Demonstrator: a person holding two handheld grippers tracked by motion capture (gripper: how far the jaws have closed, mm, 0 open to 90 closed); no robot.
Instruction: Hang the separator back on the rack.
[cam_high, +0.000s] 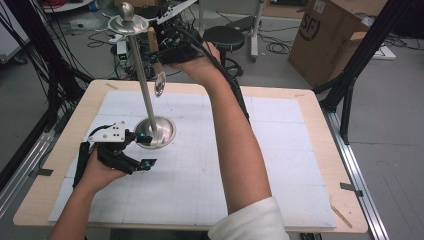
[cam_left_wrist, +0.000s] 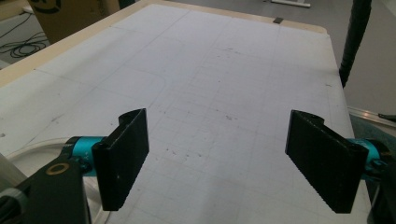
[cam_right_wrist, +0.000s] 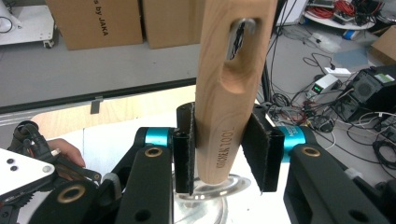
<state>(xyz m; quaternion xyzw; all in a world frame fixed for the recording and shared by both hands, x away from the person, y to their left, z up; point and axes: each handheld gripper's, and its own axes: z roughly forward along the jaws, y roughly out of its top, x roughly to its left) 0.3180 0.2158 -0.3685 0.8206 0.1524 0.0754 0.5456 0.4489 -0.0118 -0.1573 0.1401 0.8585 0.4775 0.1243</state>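
While my right gripper (cam_right_wrist: 223, 154) pinches the wooden-handled utensil (cam_right_wrist: 231, 84) upright beside the stand's top hook plate (cam_high: 128, 23), my left gripper (cam_left_wrist: 229, 158), spread, steadies the stand base (cam_high: 162, 131).

Even, soft overhead light keeps all views bright with faint shadows, mild glare on the metal stand (cam_high: 156, 131) beside the left hand-held gripper (cam_high: 145, 150), and slightly blurred near jaws.

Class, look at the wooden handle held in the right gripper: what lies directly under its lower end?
Under the wooden handle, clamped in the right gripper, sits the stand's shiny metal base. The jaws and handle cover most of that base.
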